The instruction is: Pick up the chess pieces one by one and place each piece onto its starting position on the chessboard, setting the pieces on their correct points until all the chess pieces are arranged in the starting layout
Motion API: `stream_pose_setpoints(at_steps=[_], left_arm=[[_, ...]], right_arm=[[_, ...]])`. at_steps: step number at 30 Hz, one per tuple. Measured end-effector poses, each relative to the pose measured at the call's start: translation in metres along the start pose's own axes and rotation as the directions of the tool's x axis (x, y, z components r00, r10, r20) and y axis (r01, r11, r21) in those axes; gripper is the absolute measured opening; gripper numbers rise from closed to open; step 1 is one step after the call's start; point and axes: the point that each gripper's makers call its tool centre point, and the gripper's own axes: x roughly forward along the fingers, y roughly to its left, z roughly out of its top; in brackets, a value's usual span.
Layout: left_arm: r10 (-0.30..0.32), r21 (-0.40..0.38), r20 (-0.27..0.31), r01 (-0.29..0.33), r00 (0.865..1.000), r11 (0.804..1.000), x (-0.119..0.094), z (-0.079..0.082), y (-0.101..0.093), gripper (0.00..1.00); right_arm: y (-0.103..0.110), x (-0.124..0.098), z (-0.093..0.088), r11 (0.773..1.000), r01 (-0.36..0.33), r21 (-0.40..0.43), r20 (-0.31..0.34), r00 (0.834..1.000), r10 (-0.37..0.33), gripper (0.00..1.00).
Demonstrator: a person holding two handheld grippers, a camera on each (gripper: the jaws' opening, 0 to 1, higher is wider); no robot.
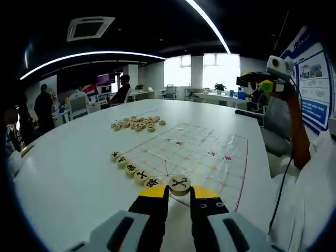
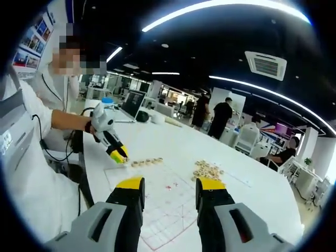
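Meanwhile, left hand-held gripper point(image 1: 179, 190) grasps a chess piece point(image 1: 179, 184) over the chessboard point(image 1: 205, 152); right hand-held gripper point(image 2: 170, 188) hangs released.

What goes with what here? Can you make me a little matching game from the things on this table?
Things:
1. left gripper
2. right gripper
3. pile of pieces
4. row of pieces

States or places:
A. heaped beyond the far side of the board
B. jaws apart, nothing between them
C. lined along the board's near edge
D. round piece at its yellow tips

Pairs: 1-D, 2-B, 3-A, 4-C
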Motion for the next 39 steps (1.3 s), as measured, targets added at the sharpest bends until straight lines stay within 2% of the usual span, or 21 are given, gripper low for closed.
stream_pose_setpoints(at_steps=[8,18,22,26,32,36,39], left_arm=[[0.007,-0.018,-0.052,-0.008,0.999,1.0,0.009,-0.014,0.001,0.19],[0.028,-0.029,-0.059,-0.03,0.998,0.999,0.01,-0.017,0.007,0.19],[0.011,-0.084,-0.043,-0.014,0.999,0.996,0.004,-0.013,0.005,0.28],[0.015,-0.095,-0.007,-0.016,1.0,0.995,-0.008,0.003,0.007,0.3],[0.056,-0.052,0.086,-0.051,0.995,0.997,-0.026,0.045,0.015,0.32],[0.09,-0.022,0.128,-0.088,0.988,0.996,-0.027,0.067,0.026,0.33],[0.101,-0.01,0.139,-0.1,0.985,0.995,-0.022,0.076,0.033,0.33]], right_arm=[[0.01,0.001,-0.004,0.999,-0.031,-0.023,-0.017,0.999,0.031,0.41],[0.011,0.001,-0.005,0.999,-0.032,-0.025,-0.019,0.999,0.031,0.41],[0.011,0.001,-0.005,0.999,-0.031,-0.023,-0.018,0.999,0.031,0.41],[0.01,0.001,-0.005,0.999,-0.029,-0.021,-0.018,0.999,0.029,0.41],[0.007,0.0,-0.005,1.0,-0.024,-0.018,-0.015,1.0,0.024,0.41],[0.006,-0.001,-0.004,1.0,-0.022,-0.016,-0.013,1.0,0.022,0.41],[0.004,-0.002,-0.005,1.0,-0.02,-0.016,-0.014,1.0,0.02,0.41]])
